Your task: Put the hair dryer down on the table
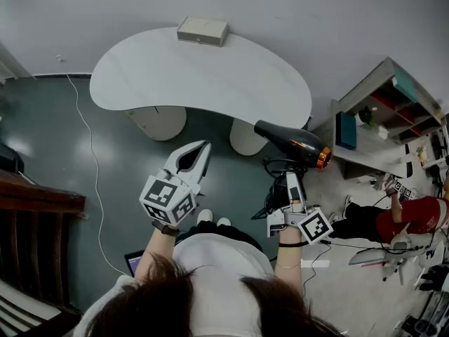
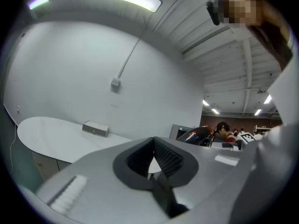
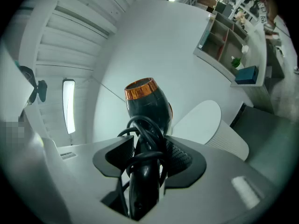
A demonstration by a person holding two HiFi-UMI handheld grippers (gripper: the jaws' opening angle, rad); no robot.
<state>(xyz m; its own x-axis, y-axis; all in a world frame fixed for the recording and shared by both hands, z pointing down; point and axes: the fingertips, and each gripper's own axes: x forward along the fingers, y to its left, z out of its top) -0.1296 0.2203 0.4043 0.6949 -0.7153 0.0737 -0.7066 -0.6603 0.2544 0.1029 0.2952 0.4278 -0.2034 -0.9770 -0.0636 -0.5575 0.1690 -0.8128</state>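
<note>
A black hair dryer (image 1: 291,140) with an orange ring at its nozzle hangs in the air off the near right edge of the white curved table (image 1: 196,76). My right gripper (image 1: 293,181) is shut on its handle, and its cord is looped round that handle. The right gripper view shows the hair dryer (image 3: 147,106) upright between the pads (image 3: 180,155), with the table (image 3: 198,120) beyond it. My left gripper (image 1: 203,148) is held in front of the table's near edge, its tips together and nothing in it. In its own view the left gripper (image 2: 154,141) points at the table (image 2: 51,136).
A beige box (image 1: 203,31) sits at the table's far edge by the wall. White pedestals (image 1: 158,121) stand under the table. An open shelf unit (image 1: 393,111) stands at the right, and a person in red (image 1: 414,220) is low beside it. Dark wooden furniture (image 1: 35,237) is at the left.
</note>
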